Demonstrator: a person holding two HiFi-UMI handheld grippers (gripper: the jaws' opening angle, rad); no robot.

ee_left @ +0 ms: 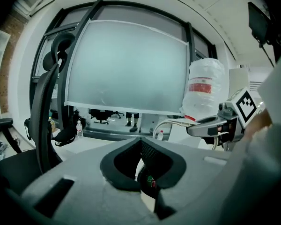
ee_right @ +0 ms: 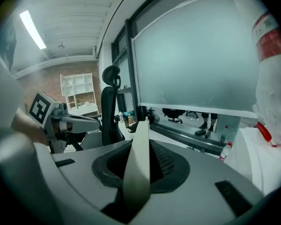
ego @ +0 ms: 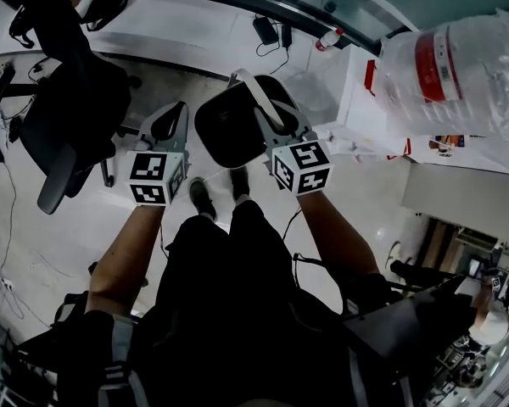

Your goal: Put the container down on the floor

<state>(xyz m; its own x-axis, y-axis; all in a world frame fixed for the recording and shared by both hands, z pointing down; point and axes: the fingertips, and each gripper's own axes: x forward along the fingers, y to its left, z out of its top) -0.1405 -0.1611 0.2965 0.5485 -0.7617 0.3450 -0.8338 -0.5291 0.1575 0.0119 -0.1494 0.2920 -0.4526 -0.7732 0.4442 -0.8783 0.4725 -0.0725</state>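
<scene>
Container (ego: 229, 134) hanging from right tongs (ee_right: 141, 128), white handle (ego: 254, 93) upright

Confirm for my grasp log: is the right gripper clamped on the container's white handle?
Yes, the right gripper is shut on the white handle.

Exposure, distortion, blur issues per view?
Head view: fisheye bends straight lines; the person's legs are near-black against the bright floor. Left gripper view: dark vignetted corners, pale washed-out window. Right gripper view: the handle between the jaws is soft.
</scene>
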